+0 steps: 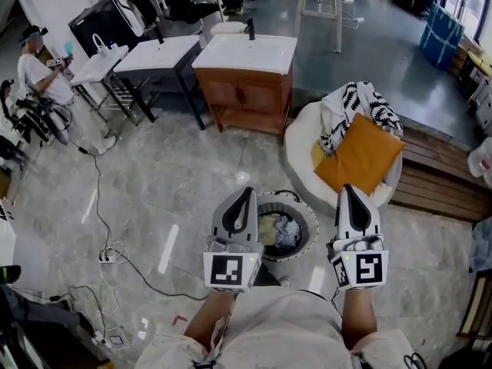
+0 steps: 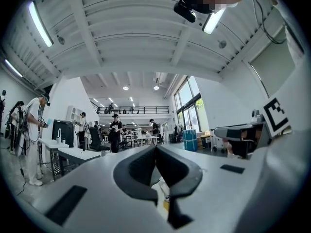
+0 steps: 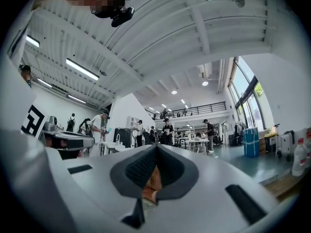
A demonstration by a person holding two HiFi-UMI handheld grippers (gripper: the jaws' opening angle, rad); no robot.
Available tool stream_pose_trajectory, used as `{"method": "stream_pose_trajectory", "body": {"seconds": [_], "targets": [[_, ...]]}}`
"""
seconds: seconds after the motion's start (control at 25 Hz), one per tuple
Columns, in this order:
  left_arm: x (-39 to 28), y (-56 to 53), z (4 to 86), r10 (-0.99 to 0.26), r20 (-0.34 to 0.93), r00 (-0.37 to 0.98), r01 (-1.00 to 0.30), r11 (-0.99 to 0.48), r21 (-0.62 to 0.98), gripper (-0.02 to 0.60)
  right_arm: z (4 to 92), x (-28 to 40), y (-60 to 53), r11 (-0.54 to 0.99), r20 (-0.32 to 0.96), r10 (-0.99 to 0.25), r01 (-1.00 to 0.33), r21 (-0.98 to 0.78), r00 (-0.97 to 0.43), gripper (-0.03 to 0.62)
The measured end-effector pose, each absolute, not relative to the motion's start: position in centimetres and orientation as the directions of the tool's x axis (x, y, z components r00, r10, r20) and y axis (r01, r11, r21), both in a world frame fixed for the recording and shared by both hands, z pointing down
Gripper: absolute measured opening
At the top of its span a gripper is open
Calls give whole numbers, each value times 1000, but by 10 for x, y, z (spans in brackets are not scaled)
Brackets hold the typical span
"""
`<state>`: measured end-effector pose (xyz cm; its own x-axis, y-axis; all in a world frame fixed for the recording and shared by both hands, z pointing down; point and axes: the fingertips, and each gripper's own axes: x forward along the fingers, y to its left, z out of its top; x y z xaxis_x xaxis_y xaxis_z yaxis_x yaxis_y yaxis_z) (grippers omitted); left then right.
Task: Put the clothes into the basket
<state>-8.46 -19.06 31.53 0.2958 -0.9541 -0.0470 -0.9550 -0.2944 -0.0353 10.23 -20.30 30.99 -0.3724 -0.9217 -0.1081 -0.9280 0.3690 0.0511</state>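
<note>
In the head view a round dark basket (image 1: 306, 210) stands on the floor below and between my two grippers, with light-coloured clothes (image 1: 278, 231) inside it. Behind it, a round white chair (image 1: 298, 141) carries a black-and-white patterned garment (image 1: 363, 102) and an orange cushion or cloth (image 1: 361, 157). My left gripper (image 1: 247, 191) (image 2: 156, 147) is held level over the basket's left rim, its jaws shut with nothing between them. My right gripper (image 1: 347, 188) (image 3: 156, 147) is level over the chair's near edge, with its jaws also meeting at the tip and empty.
A wooden cabinet with a white top (image 1: 246, 74) stands behind the basket, with tables (image 1: 150, 54) to its left. A wooden platform (image 1: 438, 177) runs along the right. Cables and a power strip (image 1: 111, 256) lie on the floor at left. A person (image 1: 42, 75) stands far left.
</note>
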Motion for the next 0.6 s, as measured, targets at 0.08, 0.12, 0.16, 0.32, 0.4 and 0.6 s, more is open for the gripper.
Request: {"method": "stream_pose_trajectory", "body": {"seconds": [0.08, 0.12, 0.16, 0.32, 0.4, 0.6], "targets": [[-84, -192, 317, -955, -43, 295, -955, -292, -49, 5, 312, 104, -205, 370, -108, -921, -928, 48, -373, -12], [-84, -193, 318, -955, -40, 294, -955, -291, -54, 5, 313, 105, -206, 370, -108, -921, -928, 47, -373, -12], [-83, -194, 319, -956, -38, 292, -956, -289, -55, 5, 313, 105, -206, 370, -108, -922, -928, 46, -373, -12], [-82, -194, 318, -957, -41, 287, -958, -286, -40, 5, 312, 108, -206, 367, -109, -923, -929, 45, -370, -12], [-81, -195, 316, -957, -42, 287, -958, -285, -43, 5, 312, 111, -206, 362, -112, -924, -931, 46, -365, -12], [-80, -198, 323, -957, -39, 286, -958, -284, -49, 5, 313, 115, -210, 357, -112, -926, -933, 48, -360, -12]]}}
